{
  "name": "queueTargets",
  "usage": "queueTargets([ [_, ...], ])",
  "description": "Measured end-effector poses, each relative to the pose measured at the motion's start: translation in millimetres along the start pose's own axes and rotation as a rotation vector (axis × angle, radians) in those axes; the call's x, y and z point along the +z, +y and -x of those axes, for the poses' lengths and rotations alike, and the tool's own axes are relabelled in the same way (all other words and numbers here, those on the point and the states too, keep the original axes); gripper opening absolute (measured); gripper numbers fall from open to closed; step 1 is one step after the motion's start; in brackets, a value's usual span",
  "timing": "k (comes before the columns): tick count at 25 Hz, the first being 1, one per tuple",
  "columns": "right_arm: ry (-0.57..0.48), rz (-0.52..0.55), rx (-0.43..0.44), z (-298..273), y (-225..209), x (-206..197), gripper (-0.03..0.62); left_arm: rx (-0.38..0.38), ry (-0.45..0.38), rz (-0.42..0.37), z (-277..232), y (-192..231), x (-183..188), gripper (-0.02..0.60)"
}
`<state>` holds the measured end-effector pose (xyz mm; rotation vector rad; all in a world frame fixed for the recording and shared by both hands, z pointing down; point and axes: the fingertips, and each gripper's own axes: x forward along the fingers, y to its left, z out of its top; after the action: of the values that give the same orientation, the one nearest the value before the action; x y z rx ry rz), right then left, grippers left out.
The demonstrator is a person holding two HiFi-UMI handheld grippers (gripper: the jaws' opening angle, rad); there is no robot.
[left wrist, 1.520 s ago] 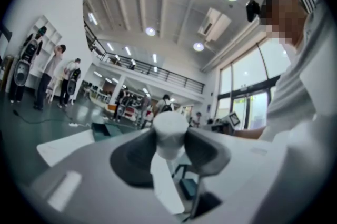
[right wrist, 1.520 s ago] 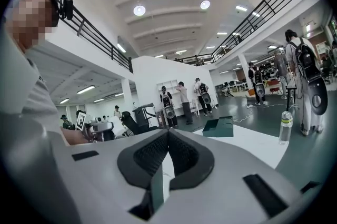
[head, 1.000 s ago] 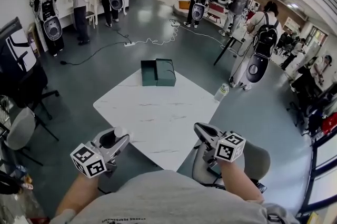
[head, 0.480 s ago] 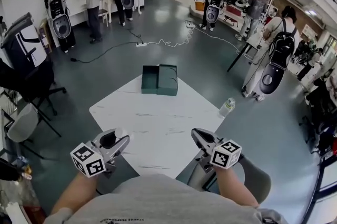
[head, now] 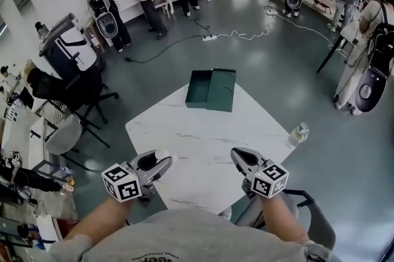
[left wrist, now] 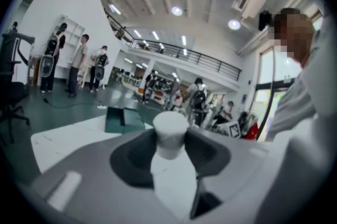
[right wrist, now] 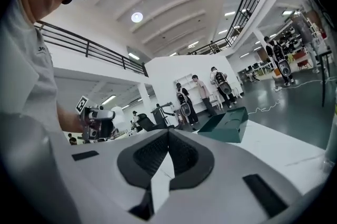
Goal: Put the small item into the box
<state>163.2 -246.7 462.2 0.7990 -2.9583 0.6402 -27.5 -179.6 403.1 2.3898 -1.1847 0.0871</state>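
A small white cylinder (left wrist: pixel 170 132) sits between the jaws of my left gripper (left wrist: pixel 169 140), which is shut on it. In the head view the left gripper (head: pixel 161 163) hovers over the near left edge of the white table (head: pixel 203 138). My right gripper (head: pixel 239 156) is over the near right edge with its jaws closed together and nothing between them (right wrist: pixel 168 136). The dark green box (head: pixel 212 90) lies open at the table's far end, its lid folded flat beside it. It also shows ahead of both grippers (left wrist: pixel 124 119) (right wrist: pixel 226 124).
A clear bottle (head: pixel 298 133) stands by the table's right corner. Office chairs (head: pixel 68 131) crowd the left side, and one chair (head: pixel 308 218) is at the near right. Several people with backpack rigs stand at the back, and a white cable (head: pixel 246 34) runs over the floor.
The whole view has swung, so the table and box now sit further right and closer. Both grippers travelled with it and keep their places at the near edge. The left still grips the cylinder.
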Motion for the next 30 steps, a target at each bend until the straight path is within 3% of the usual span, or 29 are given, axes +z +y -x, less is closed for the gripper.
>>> queueTargets([
  [8, 0.009, -0.032, -0.047, -22.2, -59.3, -16.5, 0.009, 0.021, 0.022, 0.038, -29.2, 41.6, -9.0, 0.169],
  [13, 0.031, 0.023, -0.147, -55.1, -79.1, -12.9, 0.009, -0.060, 0.029, 0.037, -49.6, 92.1, -19.1, 0.169],
  [21, 0.094, -0.091, -0.324, -83.0, -102.3, -42.7, 0.009, -0.142, 0.017, -0.010, -100.6, 149.7, -18.4, 0.169],
  [30, 0.113, -0.049, -0.344, -130.5, -142.6, -26.9, 0.009, -0.119, 0.010, -0.042, -123.1, 189.3, -7.0, 0.169],
])
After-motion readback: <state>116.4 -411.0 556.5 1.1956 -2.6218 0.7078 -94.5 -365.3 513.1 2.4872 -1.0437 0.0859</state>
